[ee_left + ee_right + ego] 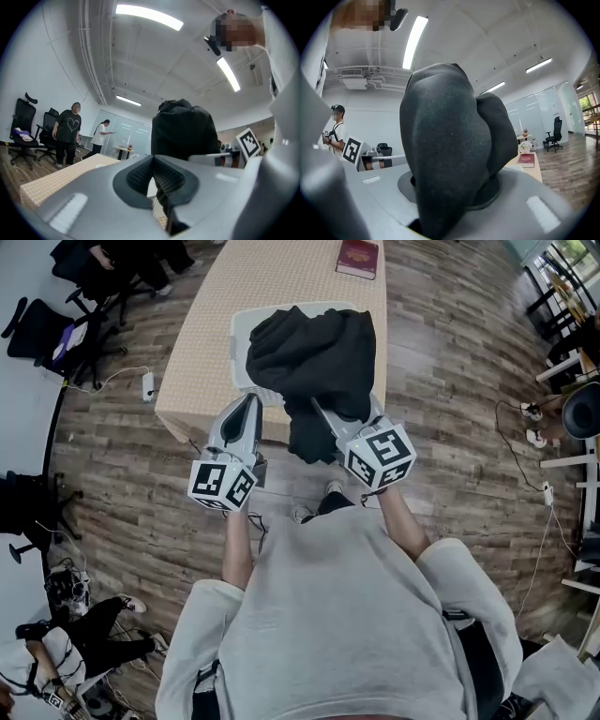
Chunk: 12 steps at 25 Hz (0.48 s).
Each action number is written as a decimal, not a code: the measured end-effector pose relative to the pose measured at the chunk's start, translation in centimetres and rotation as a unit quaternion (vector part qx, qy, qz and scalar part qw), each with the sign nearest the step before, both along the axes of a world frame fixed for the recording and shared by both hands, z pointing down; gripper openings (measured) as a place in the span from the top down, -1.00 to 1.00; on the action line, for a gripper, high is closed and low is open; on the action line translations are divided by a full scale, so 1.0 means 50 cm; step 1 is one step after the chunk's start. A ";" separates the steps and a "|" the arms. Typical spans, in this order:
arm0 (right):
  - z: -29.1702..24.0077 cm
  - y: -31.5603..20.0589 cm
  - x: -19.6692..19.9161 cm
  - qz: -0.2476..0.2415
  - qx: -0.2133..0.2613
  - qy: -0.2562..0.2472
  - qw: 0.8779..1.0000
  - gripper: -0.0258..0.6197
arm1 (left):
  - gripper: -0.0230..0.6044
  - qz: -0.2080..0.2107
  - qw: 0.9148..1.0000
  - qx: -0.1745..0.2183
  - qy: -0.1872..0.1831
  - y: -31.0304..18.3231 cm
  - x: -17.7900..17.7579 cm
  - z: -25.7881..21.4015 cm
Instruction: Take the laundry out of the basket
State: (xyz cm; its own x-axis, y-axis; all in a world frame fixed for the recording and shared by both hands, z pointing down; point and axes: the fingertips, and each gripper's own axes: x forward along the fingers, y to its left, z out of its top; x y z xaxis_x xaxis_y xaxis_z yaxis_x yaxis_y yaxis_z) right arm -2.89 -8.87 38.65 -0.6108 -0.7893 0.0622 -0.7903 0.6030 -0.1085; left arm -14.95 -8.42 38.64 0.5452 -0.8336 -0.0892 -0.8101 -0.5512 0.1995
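While right gripper [326, 418] clamps bunched black garment [314, 352] (soft knit), left gripper [153, 161] closed.

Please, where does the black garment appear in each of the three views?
Head view: the black garment is at top centre, draped over the white basket.
Left gripper view: the black garment is right of centre, above the jaws.
Right gripper view: the black garment fills the centre.
Shared landmark: the beige table.

Head view: above, steeply down, onto left gripper [249, 399] and right gripper [319, 409]. Gripper views: behind own jaws, looking along them, very close. All three share black garment [314, 352] ahead of jaws.
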 end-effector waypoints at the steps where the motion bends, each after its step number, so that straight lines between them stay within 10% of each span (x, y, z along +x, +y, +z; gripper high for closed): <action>1: -0.001 -0.002 -0.016 0.000 -0.003 0.001 1.000 0.53 | 0.89 0.000 1.000 -0.002 0.001 -0.003 -0.015 -0.002; 12: 0.030 0.147 0.114 -0.012 -0.014 -0.011 1.000 0.54 | 0.89 -0.007 1.000 -0.004 -0.007 0.142 0.135 0.010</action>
